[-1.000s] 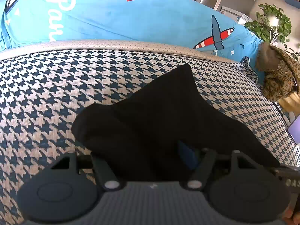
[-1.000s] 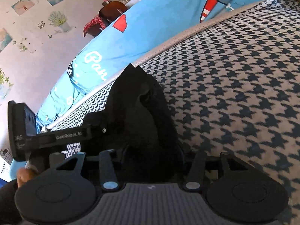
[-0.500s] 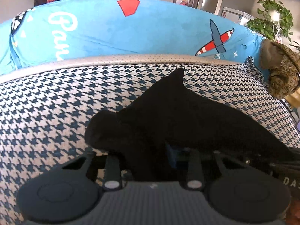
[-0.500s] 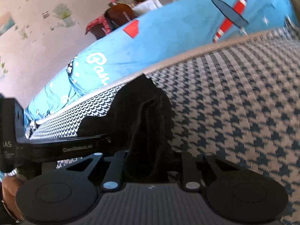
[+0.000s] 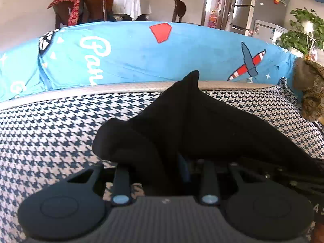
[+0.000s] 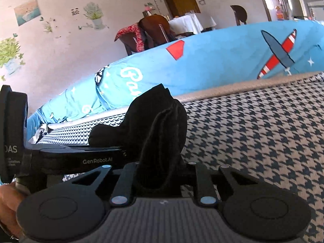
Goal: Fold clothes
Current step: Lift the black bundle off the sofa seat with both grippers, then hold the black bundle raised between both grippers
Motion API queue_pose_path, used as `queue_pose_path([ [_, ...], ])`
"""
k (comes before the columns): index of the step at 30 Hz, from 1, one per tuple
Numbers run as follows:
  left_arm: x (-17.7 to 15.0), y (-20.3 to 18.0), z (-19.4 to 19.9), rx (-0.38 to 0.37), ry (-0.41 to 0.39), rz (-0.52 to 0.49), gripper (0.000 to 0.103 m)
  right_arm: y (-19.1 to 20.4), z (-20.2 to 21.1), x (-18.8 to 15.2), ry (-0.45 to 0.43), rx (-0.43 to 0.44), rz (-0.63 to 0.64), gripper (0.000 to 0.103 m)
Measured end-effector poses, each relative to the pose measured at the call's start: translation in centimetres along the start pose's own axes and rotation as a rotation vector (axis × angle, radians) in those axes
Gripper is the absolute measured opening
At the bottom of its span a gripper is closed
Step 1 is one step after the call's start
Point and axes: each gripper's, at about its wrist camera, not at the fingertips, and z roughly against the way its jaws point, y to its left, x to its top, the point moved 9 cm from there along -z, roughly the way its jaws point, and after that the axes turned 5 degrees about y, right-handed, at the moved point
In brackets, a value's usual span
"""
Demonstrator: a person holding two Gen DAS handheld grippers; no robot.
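Note:
A black garment (image 5: 202, 125) lies bunched on a houndstooth-patterned cushion (image 5: 50, 133). My left gripper (image 5: 165, 174) is shut on its near edge, and the cloth rises from the jaws toward a pointed far corner. My right gripper (image 6: 160, 174) is shut on another part of the same black garment (image 6: 160, 125), which stands up in folds between the fingers. The left gripper's body (image 6: 77, 158) shows at the left of the right wrist view, close beside the right gripper. The fingertips are hidden by cloth.
A blue printed cover (image 5: 141, 54) lies over the sofa back behind the cushion. A brown patterned cloth (image 5: 309, 93) sits at the right end. Dining chairs (image 5: 95, 6), a table, a fridge (image 5: 245, 6) and a plant (image 5: 303, 32) stand beyond.
Both grippers have closed in on the garment and lifted, tilting up. The cloth has gathered higher and the room behind the sofa has come into view.

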Motion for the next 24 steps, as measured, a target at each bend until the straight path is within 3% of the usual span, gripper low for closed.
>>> queue_pose_path([
  [24,0.3,4.0,4.0,0.146,-0.083,0.007,0.029,5.1,-0.4,0.9,-0.037,0.064,0.111,0.019],
])
